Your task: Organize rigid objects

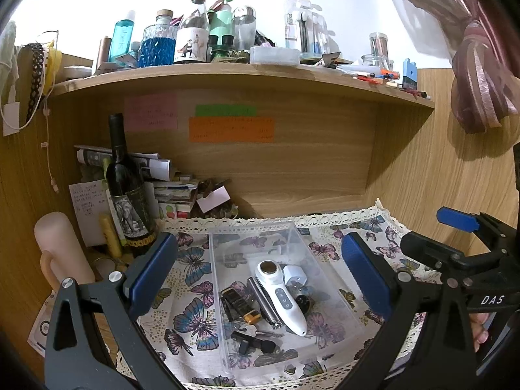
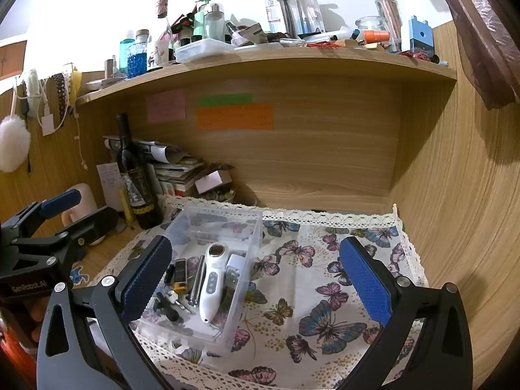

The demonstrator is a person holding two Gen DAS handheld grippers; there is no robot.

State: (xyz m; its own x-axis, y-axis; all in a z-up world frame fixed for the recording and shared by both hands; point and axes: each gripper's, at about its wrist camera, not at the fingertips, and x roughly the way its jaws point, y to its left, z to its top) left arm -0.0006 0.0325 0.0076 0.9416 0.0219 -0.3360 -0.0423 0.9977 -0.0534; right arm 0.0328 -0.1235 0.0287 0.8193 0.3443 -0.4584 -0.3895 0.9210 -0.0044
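A clear plastic box [image 1: 250,234] [image 2: 253,227] sits on a butterfly-print cloth [image 1: 191,273] [image 2: 325,292]. In it lie a white handheld device [image 1: 281,295] [image 2: 211,282], a white plug adapter [image 1: 295,275] [image 2: 234,268], a metal cylinder [image 1: 264,304] [image 2: 196,279], a black and gold lighter [image 1: 239,304] [image 2: 180,275], keys and small black items. My left gripper [image 1: 260,273] is open and empty, held in front of the box. My right gripper [image 2: 256,276] is open and empty, over the cloth at the box's right side. Each gripper shows at the edge of the other's view.
A dark wine bottle [image 1: 125,188] [image 2: 135,175] stands left of the cloth beside stacked papers [image 1: 169,188] and a pale mug [image 1: 60,250]. A wooden shelf [image 1: 227,74] [image 2: 276,58] above is crowded with bottles and jars. Wooden walls close the back and right.
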